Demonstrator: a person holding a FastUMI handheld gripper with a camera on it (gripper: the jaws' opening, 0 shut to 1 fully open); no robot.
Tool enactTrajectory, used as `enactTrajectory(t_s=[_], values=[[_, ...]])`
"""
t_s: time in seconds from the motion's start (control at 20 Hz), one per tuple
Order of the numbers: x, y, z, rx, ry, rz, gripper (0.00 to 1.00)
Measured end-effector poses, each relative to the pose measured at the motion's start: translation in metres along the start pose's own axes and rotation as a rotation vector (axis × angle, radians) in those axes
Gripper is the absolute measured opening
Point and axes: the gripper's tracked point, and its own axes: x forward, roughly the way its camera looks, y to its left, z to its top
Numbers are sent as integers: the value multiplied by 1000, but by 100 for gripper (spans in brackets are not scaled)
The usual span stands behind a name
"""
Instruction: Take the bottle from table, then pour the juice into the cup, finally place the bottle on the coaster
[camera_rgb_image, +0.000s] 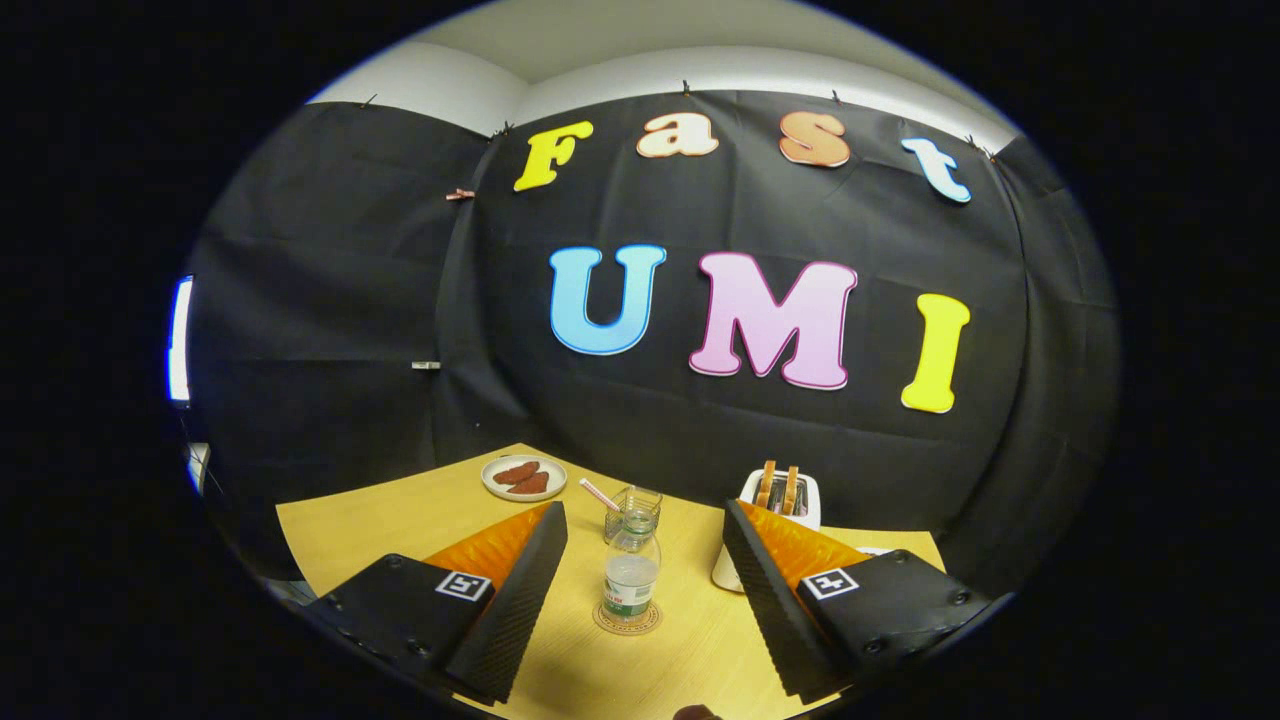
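A small clear bottle (631, 575) with a green label stands upright on a round woven coaster (627, 618) on the wooden table (400, 520). Just behind it stands a clear glass cup (633, 506) with a pink straw (600, 494) leaning out to the left. My gripper (640, 570) is open, its two fingers spread wide to either side of the bottle and not touching it. The bottle sits in the gap between them, slightly ahead of the tips.
A white plate (523, 477) with reddish-brown food pieces lies at the table's far left. A white toaster (775, 510) with two slices sticking up stands behind the right finger. The black cloth wall closes off the table's far side.
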Motion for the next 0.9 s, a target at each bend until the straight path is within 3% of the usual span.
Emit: enactTrajectory(t_s=[0.5,0.8,0.9], values=[[-110,45,39,138,-47,-244,96],[-140,68,56,90,-88,-290,96],[-142,63,44,56,-48,-342,97]])
